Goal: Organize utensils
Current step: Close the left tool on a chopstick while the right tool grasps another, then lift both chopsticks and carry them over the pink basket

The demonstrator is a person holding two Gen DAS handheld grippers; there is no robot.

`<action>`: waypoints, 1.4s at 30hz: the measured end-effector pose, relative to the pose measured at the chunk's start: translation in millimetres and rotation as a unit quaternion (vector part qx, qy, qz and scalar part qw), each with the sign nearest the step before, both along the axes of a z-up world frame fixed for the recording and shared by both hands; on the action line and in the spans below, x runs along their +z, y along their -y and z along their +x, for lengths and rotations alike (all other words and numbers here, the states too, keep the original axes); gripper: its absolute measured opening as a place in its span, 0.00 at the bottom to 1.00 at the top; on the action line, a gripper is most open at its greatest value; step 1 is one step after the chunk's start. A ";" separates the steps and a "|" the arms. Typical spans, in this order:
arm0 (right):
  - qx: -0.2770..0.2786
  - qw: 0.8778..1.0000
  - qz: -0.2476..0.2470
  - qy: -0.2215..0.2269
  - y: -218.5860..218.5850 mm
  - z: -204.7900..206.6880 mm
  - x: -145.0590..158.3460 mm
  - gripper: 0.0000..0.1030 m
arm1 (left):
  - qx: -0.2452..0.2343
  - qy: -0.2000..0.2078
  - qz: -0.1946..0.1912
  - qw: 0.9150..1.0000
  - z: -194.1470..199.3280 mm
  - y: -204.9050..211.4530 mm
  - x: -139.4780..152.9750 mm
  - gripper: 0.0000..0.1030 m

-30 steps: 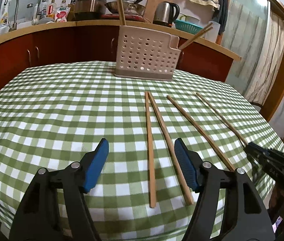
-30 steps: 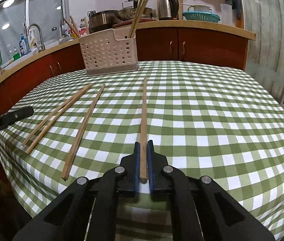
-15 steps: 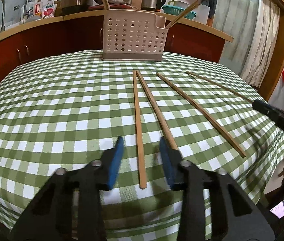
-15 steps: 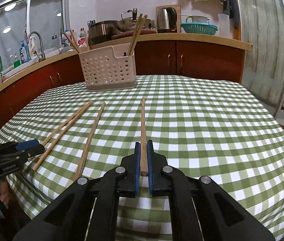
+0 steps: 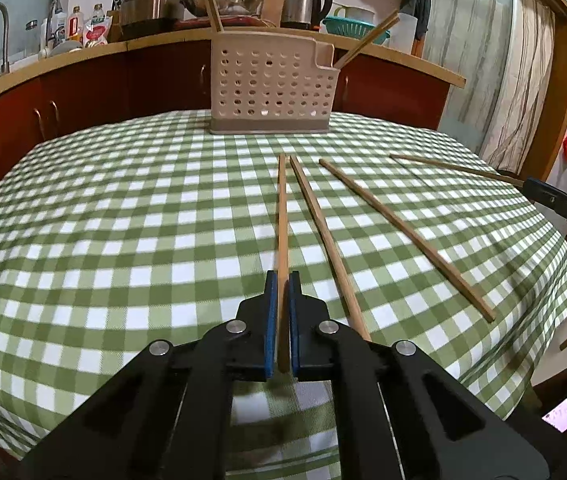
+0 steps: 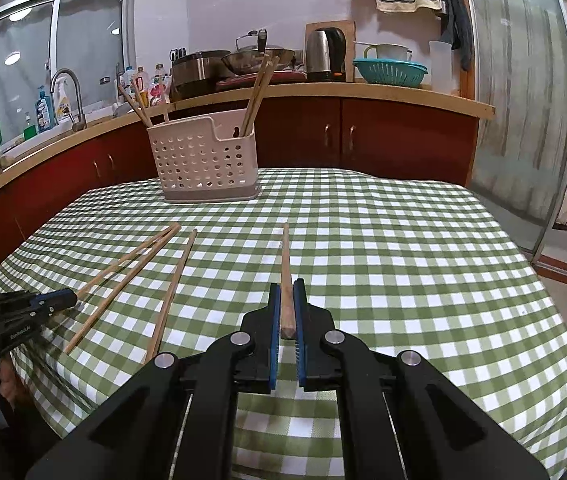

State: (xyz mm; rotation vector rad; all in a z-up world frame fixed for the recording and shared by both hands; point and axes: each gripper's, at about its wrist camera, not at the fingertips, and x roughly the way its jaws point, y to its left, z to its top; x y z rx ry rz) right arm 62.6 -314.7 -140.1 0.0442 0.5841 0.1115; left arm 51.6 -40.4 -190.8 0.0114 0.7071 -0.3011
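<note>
The left gripper (image 5: 280, 282), wide apart a second ago, is now clamped on a chopstick (image 5: 282, 216) lying before the holder (image 5: 271, 84), while another chopstick (image 6: 286, 276) is pinched by the right gripper (image 6: 287, 292) and lifted, so both can be carried to the holder.

Both cams ride my wrists, low and close over the bench (image 5: 123, 208), angled down, facing the basket (image 5: 271, 88) and kitchen; left cam sits left of right's, both sharing bench, basket (image 6: 203, 164), chopsticks.
</note>
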 end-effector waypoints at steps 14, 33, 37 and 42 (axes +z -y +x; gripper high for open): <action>-0.004 1.000 -0.002 0.005 5.1 8.1 27.7 0.07 | 0.001 0.011 -0.010 1.000 6.2 -10.5 24.0 0.06; 0.003 1.000 0.003 0.002 -3.9 7.7 29.6 0.07 | -0.007 -0.008 -0.013 1.000 2.7 -11.5 19.7 0.06; 0.003 1.000 0.010 0.003 -5.2 7.9 29.0 0.07 | -0.005 -0.003 -0.014 1.000 1.9 -13.0 22.8 0.06; 0.007 1.000 0.015 0.007 -9.4 6.4 30.4 0.07 | 0.001 0.008 -0.018 1.000 0.3 -16.9 29.7 0.06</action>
